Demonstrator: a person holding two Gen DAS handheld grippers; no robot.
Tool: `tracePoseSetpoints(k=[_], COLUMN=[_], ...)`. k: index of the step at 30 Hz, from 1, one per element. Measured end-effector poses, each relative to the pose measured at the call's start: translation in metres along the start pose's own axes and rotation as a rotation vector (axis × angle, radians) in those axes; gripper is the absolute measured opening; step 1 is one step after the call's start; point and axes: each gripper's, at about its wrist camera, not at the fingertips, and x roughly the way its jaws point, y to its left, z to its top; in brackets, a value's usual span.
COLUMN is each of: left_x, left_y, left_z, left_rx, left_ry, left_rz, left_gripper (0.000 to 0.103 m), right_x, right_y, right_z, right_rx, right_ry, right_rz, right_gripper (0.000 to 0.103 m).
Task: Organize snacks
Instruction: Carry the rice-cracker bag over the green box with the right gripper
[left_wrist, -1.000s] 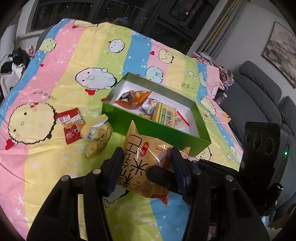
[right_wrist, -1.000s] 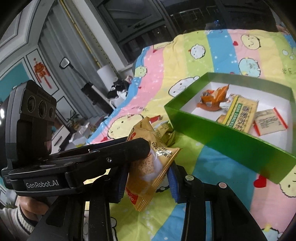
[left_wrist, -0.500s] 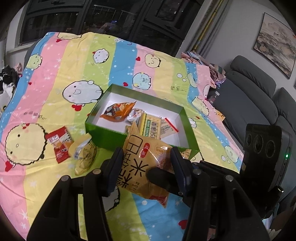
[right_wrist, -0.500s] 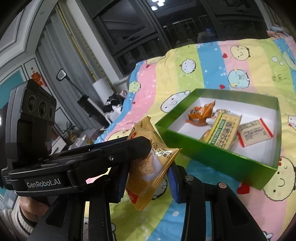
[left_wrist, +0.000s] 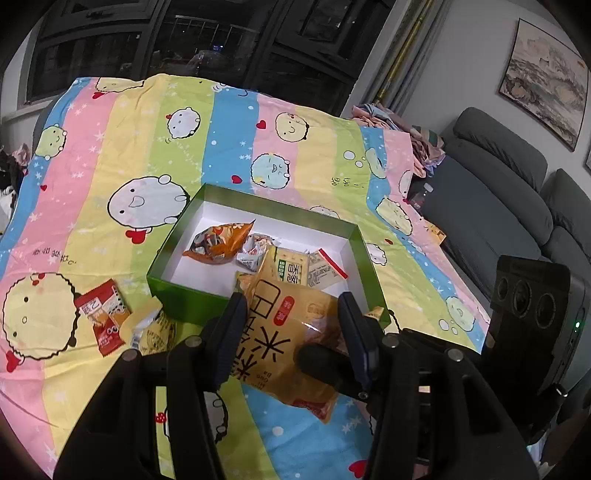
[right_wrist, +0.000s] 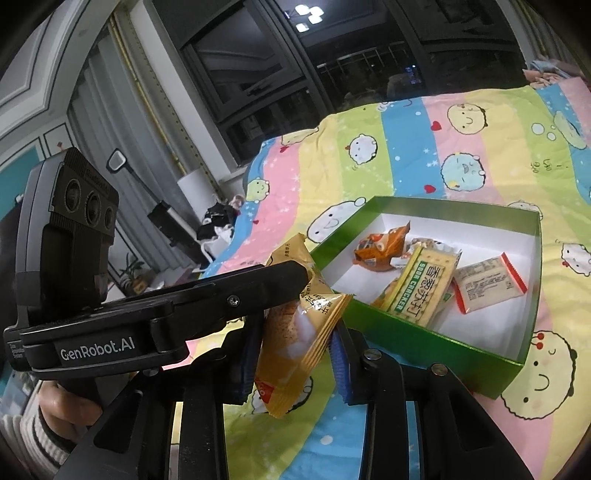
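The left gripper (left_wrist: 291, 314) had the yellow packet (left_wrist: 280, 332) between its fingers, one finger at each side edge. Whether they pressed on it or only flanked it could not be told. The packet's lower corners were covered by the fingers, and one finger of the right gripper (right_wrist: 295, 350) crossed in front of it.

In the right wrist view the packet stood nearly edge-on, and the right gripper was clenched on it, both blue pads against its faces. The left gripper's finger lay across the packet's top and hid it. The packet was in the air, just in front of the near wall of the green box (left_wrist: 184, 299), not inside.

The box held an orange packet (left_wrist: 218, 243), a cracker pack (right_wrist: 424, 288), a red-edged sachet (right_wrist: 487, 284) and small wrappers too crumpled to read. On the sheet (left_wrist: 147, 147), left of the box, lay a red packet (left_wrist: 103, 317) and a yellow one (left_wrist: 155, 328), partly behind the left finger. The hand (right_wrist: 62, 410) gripping the left handle was cut off at the frame edge.
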Motion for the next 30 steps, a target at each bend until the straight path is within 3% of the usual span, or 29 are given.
tracePoseSetpoints(k=[16,30], left_x=[0.039,0.074], left_y=[-0.005,-0.007], left_z=[0.035,0.046], left_rx=[0.031,0.061], left_ry=[0.006,0.031], left_rz=[-0.026,-0.021], left_gripper=[0.049,0.049], right_x=[0.007,0.022], right_y=[-0.034,-0.064], right_z=[0.024,0.034], right_rx=[0.042,0.074], right_ry=[-0.044,-0.043], right_rz=[-0.033,-0.058], right_gripper=[0.036,0.036])
